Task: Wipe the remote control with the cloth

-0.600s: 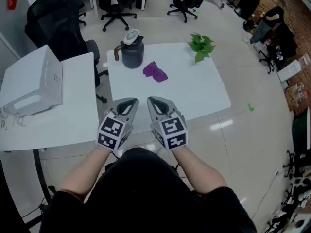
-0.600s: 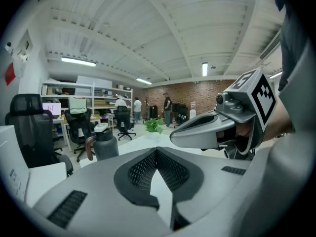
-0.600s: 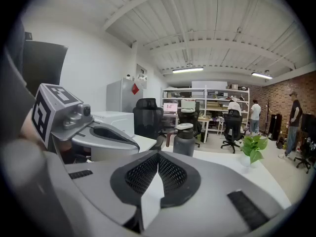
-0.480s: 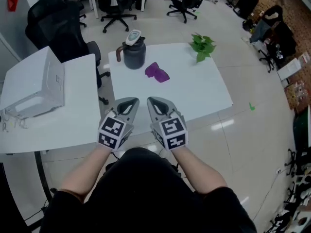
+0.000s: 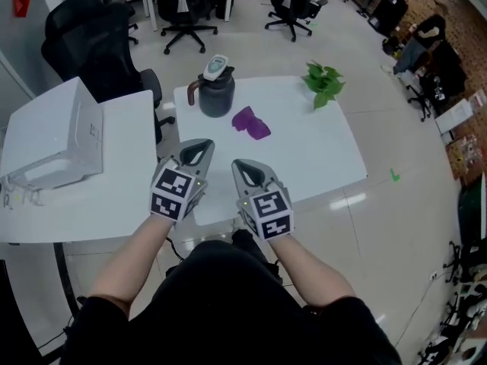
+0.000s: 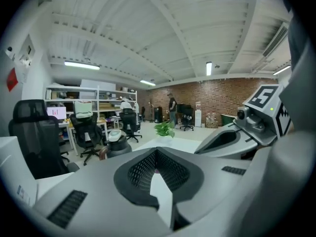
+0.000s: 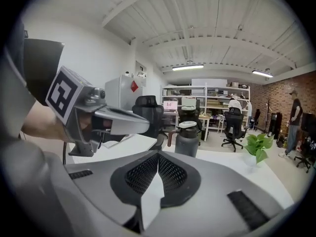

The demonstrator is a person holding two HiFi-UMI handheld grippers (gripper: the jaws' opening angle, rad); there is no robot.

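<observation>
A crumpled purple cloth (image 5: 251, 122) lies on the white table (image 5: 319, 143), just right of a dark jug (image 5: 215, 96). On top of the jug sits a white piece with a small greenish window (image 5: 217, 67); whether it is the remote or a lid I cannot tell. Both grippers hover side by side at the table's near edge, well short of the cloth. My left gripper (image 5: 198, 146) is shut with nothing in it, as the left gripper view (image 6: 157, 152) confirms. My right gripper (image 5: 243, 166) (image 7: 158, 157) is likewise shut and empty.
A potted green plant (image 5: 323, 82) stands at the table's far right corner. A white box-shaped machine (image 5: 53, 139) sits on a second table to the left. Black office chairs (image 5: 91, 44) stand behind the tables, with more across the floor.
The left gripper has risen and moved forward a little over the table edge. The table and its things sit slightly nearer in the head view. Both grippers stay shut.
</observation>
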